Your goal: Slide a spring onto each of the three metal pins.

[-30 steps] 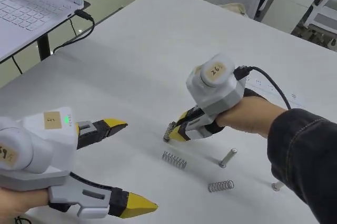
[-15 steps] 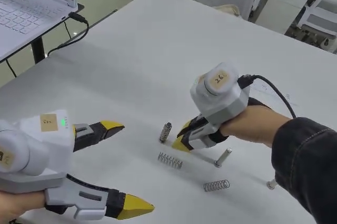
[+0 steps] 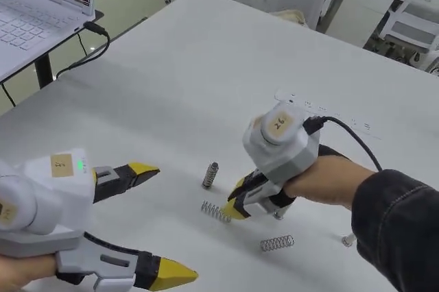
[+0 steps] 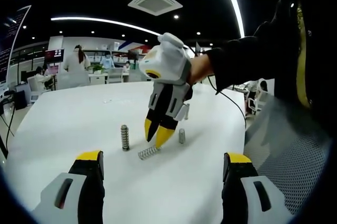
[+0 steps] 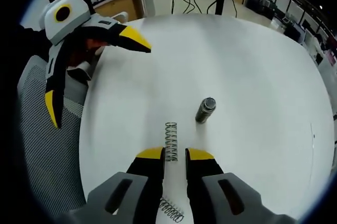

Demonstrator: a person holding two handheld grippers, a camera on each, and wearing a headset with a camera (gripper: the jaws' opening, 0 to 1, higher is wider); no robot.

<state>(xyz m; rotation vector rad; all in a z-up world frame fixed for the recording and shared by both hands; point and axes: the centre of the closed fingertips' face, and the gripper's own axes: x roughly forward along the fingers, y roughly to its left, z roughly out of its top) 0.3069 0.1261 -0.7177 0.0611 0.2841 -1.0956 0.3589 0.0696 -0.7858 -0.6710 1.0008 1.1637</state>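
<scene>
Silver upright metal pin (image 3: 210, 175), already wearing a spring, marks the middle of the white tabletop (image 3: 171, 66).
Well left of that pin, the grey, yellow-tipped left gripper (image 3: 159, 223) hangs with its jaws spread wide and nothing between them. Just beside the pin, on the person's side, lies a loose silver wire coil spring (image 5: 170, 139). The right gripper (image 5: 175, 154) noses down at it, jaws a narrow slit apart around its near end, seemingly not yet pinching. Farther right of the pin lie a second loose spring (image 3: 276, 242) and a bare pin (image 3: 348, 240). Such a spring looks featherlight, squashy and prone to rolling or flicking away. I'd pinch it gently across the coils near one end, leaving the other end's bore free.
</scene>
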